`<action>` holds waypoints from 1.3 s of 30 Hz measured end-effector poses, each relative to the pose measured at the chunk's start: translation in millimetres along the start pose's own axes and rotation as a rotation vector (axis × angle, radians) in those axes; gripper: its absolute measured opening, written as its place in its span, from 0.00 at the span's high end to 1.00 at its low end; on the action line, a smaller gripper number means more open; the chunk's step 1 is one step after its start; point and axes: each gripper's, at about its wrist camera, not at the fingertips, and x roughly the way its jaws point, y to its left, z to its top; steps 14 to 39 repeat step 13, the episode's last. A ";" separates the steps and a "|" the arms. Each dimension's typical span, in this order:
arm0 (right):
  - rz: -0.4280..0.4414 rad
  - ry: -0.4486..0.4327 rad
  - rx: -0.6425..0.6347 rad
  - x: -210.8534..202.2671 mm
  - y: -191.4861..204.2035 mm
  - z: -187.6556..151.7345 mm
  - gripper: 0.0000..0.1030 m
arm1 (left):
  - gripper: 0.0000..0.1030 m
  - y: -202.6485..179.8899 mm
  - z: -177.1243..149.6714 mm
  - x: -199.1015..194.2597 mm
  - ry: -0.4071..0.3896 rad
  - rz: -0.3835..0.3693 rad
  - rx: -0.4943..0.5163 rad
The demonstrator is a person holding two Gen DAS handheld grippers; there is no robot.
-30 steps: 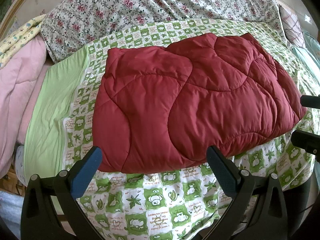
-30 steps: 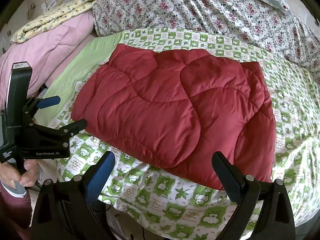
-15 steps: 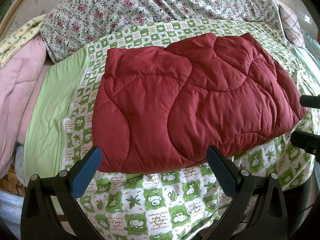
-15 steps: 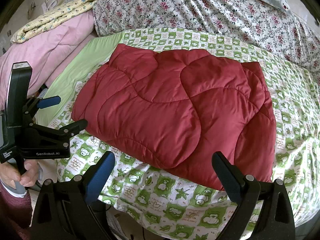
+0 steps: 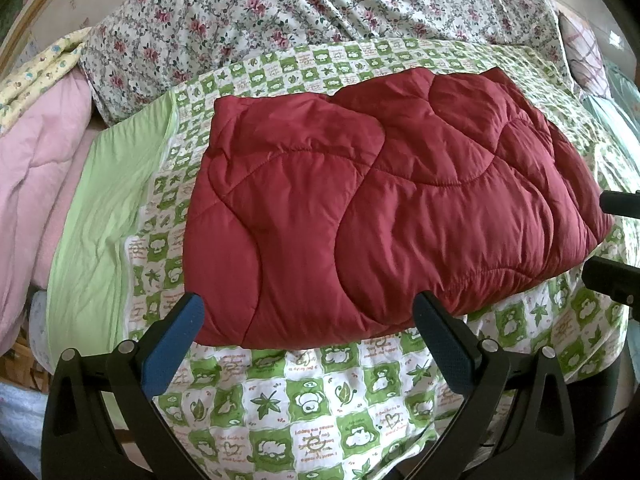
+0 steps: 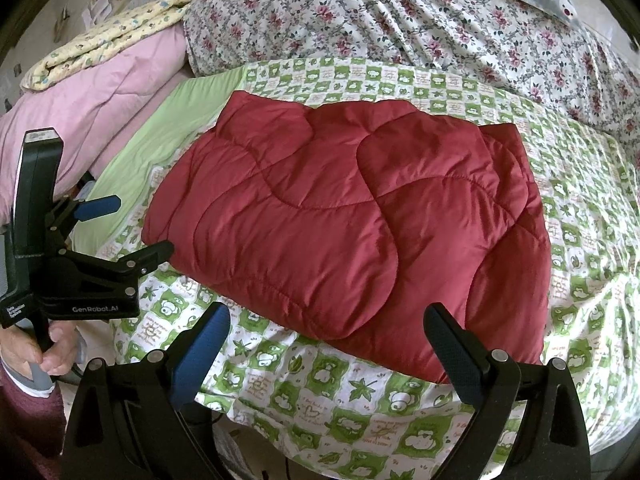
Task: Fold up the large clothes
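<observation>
A dark red quilted garment [image 5: 380, 216] [image 6: 352, 232] lies folded into a thick rectangle on the green-and-white checked bedspread [image 5: 320, 392] [image 6: 360, 400]. My left gripper [image 5: 308, 316] hovers open at its near edge, fingers spread wide, nothing between them. My right gripper [image 6: 328, 328] is open too, held just short of the garment's near right corner. The left gripper [image 6: 132, 228] also shows in the right wrist view at the left, held by a person's hand [image 6: 44, 356]. The right gripper's fingertips [image 5: 616, 204] poke into the left wrist view at the right edge.
A floral duvet [image 5: 320, 4] [image 6: 400, 20] is heaped behind the garment. Pink bedding [image 5: 36, 160] [image 6: 100, 92] with a yellow patterned cloth [image 6: 104, 28] on top sits at the left, beside a plain light-green strip [image 5: 104, 216]. The bed's near edge drops off below the grippers.
</observation>
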 end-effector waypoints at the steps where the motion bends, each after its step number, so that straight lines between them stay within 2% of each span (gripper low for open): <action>1: 0.001 0.001 0.002 0.5 -0.9 0.5 0.04 | 0.00 -0.3 0.5 0.1 0.000 -0.002 -0.001; 13: 0.016 -0.003 0.017 3.0 -3.7 2.1 0.04 | 0.00 -3.9 4.2 2.2 -0.006 -0.036 -0.011; 39: 0.016 -0.003 0.017 3.0 -3.7 2.1 0.04 | 0.00 -3.9 4.2 2.2 -0.006 -0.036 -0.011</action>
